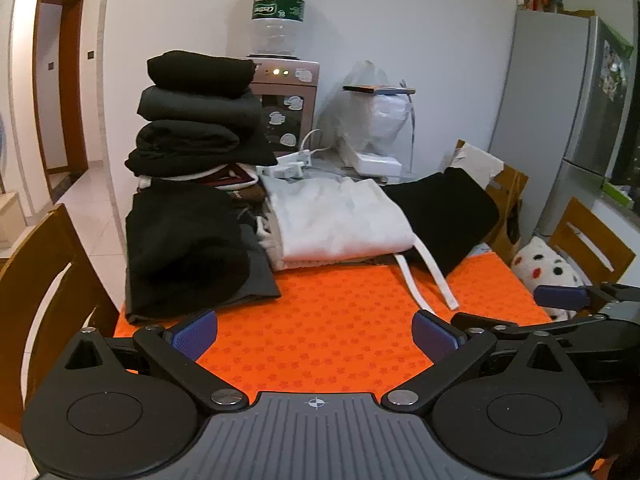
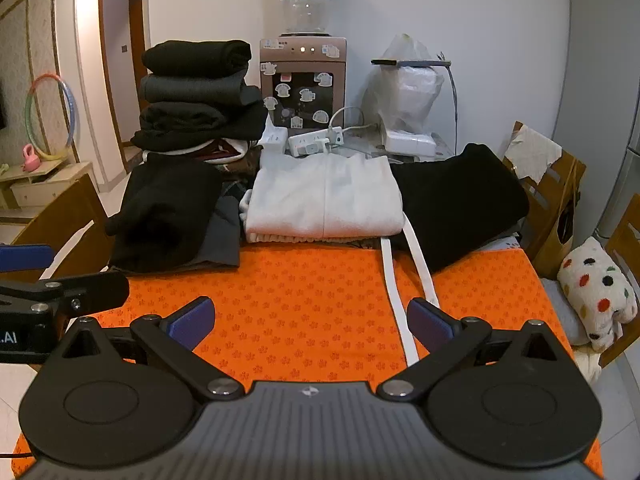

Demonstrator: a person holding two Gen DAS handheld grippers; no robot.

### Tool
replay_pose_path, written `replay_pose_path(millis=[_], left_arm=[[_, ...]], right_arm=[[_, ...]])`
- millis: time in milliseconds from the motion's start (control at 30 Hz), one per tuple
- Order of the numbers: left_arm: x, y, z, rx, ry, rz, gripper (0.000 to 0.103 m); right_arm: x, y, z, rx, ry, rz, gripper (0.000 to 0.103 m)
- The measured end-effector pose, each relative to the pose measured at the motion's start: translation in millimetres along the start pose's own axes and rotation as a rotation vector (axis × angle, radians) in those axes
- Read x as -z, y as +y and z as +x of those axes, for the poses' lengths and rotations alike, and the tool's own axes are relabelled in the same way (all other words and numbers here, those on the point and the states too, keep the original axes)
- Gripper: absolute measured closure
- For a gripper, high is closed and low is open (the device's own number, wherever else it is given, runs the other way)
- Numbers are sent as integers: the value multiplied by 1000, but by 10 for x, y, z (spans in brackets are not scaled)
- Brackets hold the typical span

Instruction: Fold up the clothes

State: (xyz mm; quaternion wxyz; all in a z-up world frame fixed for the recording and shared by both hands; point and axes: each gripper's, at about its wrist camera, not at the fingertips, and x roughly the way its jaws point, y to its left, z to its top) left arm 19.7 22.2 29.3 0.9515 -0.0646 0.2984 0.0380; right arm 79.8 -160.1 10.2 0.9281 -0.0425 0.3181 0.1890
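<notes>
- Only the right wrist view shows a multicoloured hoop [image 2: 52, 116] leaning on the wall, with a pink toy [image 2: 30, 159] on a low cabinet, both far left of the water dispenser [image 2: 303, 80].
- Only the left wrist view shows the refrigerator [image 1: 560, 120] in full, far right of the water dispenser [image 1: 286, 100], with clutter on its top.
- Both views show a spotted plush toy [image 2: 596, 296] on a wooden chair off the right edge of the orange mat [image 2: 312, 304].
- A white folded garment [image 2: 324, 200] lies at the far edge of the orange mat, in front of the water dispenser; two white straps [image 2: 400, 280] trail from it across the mat towards the cameras.
- A black garment [image 2: 456, 204] lies touching its right side, loosely spread.
- To its left, a tall stack of dark folded clothes [image 2: 196, 96] rests on more dark folded pieces [image 2: 168, 216].
- A white power strip [image 2: 316, 140] sits just behind the white garment.
- The left gripper [image 1: 314, 332] hovers over bare mat with its jaws spread wide, holding nothing.
- The right gripper [image 2: 310, 320] is likewise wide apart and empty; one strap passes just beside its right finger, but contact cannot be judged.
</notes>
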Motion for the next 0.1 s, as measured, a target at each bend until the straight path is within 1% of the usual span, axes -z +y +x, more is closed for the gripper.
replay_pose_path(millis=[100], left_arm=[[0,3,1,-6,2,-2,0]], right_arm=[[7,-7,-2,-1,1,2,0]])
